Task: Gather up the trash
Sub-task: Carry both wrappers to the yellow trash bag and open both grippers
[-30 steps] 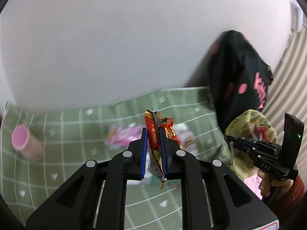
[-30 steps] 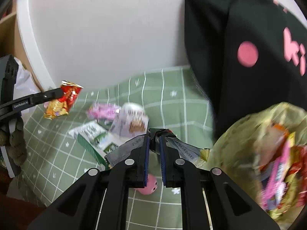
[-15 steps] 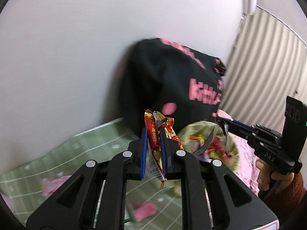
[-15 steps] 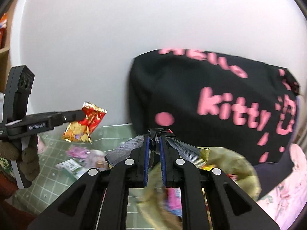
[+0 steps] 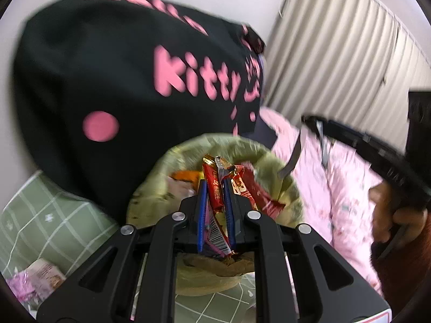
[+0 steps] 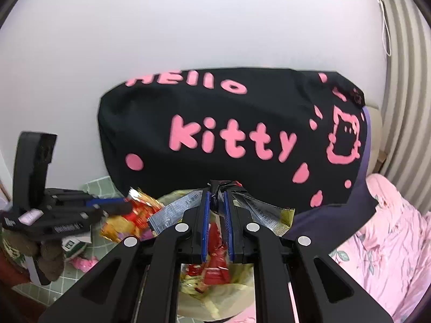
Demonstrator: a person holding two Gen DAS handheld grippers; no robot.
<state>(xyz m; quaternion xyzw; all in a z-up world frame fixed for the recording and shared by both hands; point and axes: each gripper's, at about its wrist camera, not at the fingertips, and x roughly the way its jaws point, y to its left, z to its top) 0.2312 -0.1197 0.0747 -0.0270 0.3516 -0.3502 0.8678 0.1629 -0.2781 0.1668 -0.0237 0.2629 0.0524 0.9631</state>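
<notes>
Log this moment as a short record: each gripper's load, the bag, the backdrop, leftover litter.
left gripper: shut on red snack wrapper, over the bag mouth
right gripper: shut on silver wrapper, above the bag
trash bag: yellow-green, open, wrappers inside
backdrop: black pillow with pink lettering, against the wall
leftover litter: pink wrapper on green checked cloth

Black cushion (image 6: 231,134) (pink "Hello kitty" lettering), pink bedding (image 6: 390,242), green checked cloth (image 5: 40,215)
</notes>
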